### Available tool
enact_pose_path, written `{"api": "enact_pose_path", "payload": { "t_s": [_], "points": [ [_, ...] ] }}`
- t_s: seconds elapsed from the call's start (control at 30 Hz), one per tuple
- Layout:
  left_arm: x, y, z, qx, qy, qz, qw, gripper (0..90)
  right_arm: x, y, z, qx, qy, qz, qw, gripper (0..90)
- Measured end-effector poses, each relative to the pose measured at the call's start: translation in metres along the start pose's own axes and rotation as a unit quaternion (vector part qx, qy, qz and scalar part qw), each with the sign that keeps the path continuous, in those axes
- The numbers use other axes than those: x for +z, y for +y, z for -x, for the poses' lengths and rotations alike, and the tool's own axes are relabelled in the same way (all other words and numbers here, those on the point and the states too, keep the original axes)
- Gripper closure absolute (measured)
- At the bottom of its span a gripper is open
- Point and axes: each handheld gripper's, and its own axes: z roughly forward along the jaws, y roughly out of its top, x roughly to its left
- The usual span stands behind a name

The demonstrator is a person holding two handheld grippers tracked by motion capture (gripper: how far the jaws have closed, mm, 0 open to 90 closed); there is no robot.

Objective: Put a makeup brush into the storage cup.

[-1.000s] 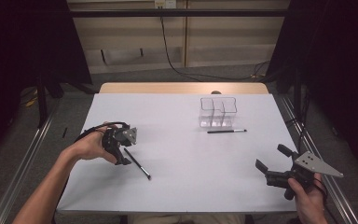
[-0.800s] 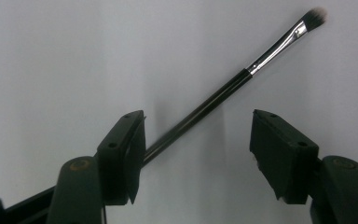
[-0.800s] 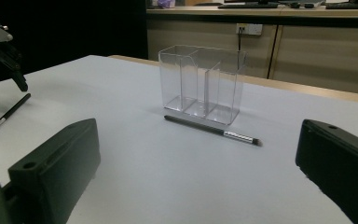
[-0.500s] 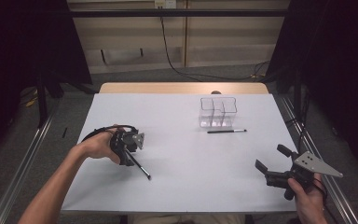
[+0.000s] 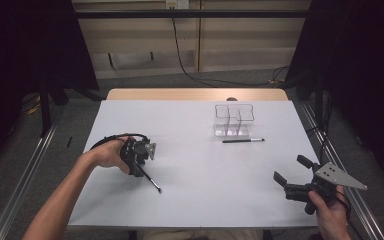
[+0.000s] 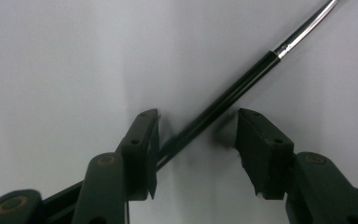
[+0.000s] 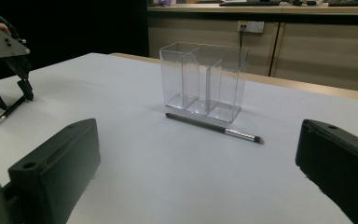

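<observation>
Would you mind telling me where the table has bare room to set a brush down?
Bare stretches: the far left corner of the table, and the middle between the left gripper and the clear organiser. Crowded: by the organiser, where a brush lies in front, and around the left gripper's brush.

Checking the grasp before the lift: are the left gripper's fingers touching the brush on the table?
Cannot tell. In the left gripper view the brush lies between the fingers, close against one and clear of the other, with the jaws closing.

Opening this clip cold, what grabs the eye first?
The left gripper, down on the white table at its left, has been closing its jaws around a thin black brush. A clear divided holder stands far right, a second brush lying before it.
</observation>
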Motion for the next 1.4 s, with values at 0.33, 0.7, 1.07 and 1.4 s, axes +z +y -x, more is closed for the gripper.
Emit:
{"api": "enact_pose_path", "payload": {
  "t_s": [0.33,0.7,1.07,1.4],
  "points": [
    [-0.001,-0.001,-0.005,-0.014,0.0,0.004,0.9999,63.8,0.0,-0.001,0.001,-0.002,0.0,-0.005,1.0,0.0],
    [-0.001,0.003,-0.002,-0.025,-0.008,-0.01,0.9996,82.2,-0.001,-0.001,0.0,-0.004,0.0,-0.006,1.0,0.0],
    [-0.002,0.001,0.0,-0.033,-0.006,0.0,0.9994,84.4,0.0,-0.001,0.0,-0.001,0.0,-0.008,1.0,0.0],
    [-0.009,-0.007,-0.001,-0.068,-0.004,0.022,0.9974,84.5,0.001,-0.002,0.0,-0.003,0.004,-0.013,0.9999,0.0]
  ]
}}
